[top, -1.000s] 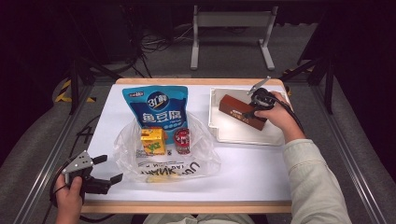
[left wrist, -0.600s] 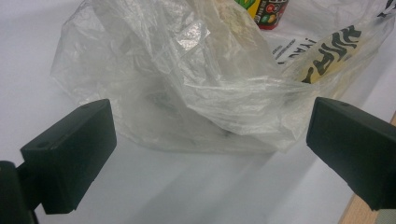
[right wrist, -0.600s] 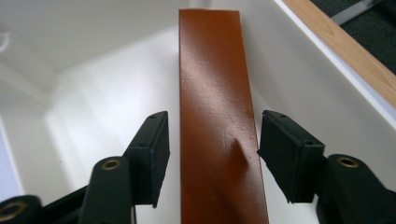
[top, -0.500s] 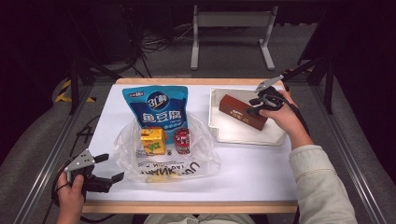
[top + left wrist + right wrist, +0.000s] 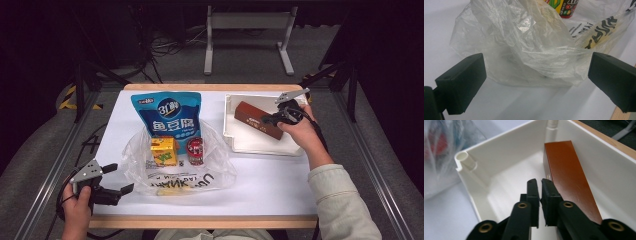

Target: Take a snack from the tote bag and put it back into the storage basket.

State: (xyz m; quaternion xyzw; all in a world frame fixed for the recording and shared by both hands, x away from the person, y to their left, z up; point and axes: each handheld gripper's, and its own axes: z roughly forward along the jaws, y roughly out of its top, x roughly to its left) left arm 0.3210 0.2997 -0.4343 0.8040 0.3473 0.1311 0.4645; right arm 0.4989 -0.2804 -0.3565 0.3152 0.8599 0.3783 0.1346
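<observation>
The left black two-jaw tongs carried a grey three-cornered plate on top and thick, blocky matte pads, each marked with a small round dimple. The right black two-jaw tongs had slim ribbed arms pinned with brass-coloured rivets, a grey plate above and a black cable trailing back. The person wore a pale, cream-coloured long sleeve.

High view: above my side, looking forward and down on the whole table | Left gripper view: low and close, facing the plastic bag | Right gripper view: close over the white tray | Shared with high view: bag, tray
</observation>
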